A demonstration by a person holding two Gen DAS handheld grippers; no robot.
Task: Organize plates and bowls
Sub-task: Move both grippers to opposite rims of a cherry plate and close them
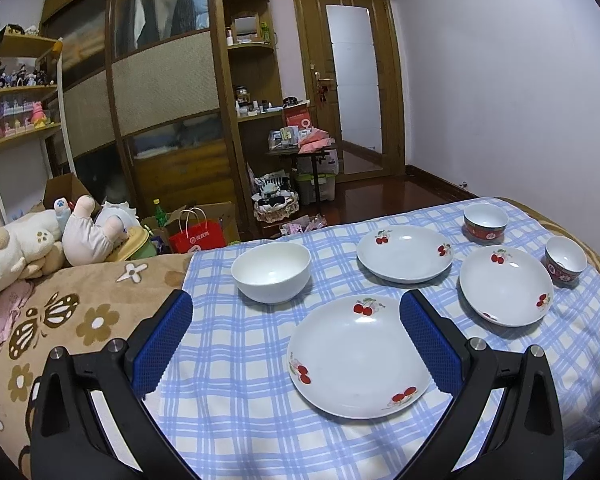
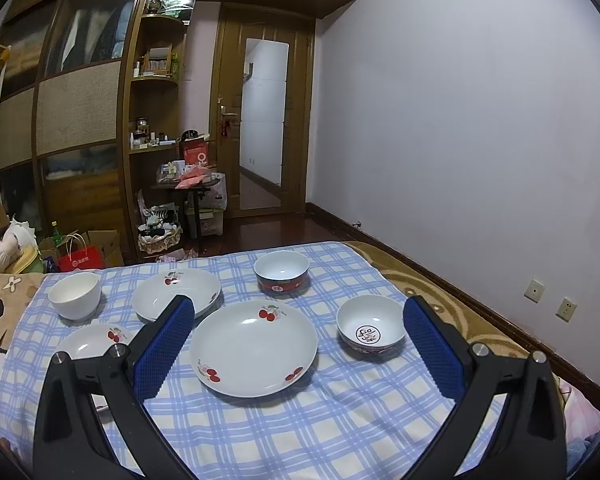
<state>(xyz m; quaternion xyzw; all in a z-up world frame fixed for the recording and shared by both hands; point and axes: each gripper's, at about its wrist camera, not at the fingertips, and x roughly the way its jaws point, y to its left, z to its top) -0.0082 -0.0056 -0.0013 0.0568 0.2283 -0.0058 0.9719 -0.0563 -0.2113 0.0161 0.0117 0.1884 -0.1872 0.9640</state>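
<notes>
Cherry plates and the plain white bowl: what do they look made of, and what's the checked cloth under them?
Cherry plates: likely glazed ceramic or porcelain; glossy white with sharp light glints and printed cherries, though melamine can't be excluded. White bowl: probably the same, thick-walled, smooth, softer sheen. Cloth: woven fabric, matte, blue-and-white check, lying slightly wrinkled over soft bedding.
</notes>
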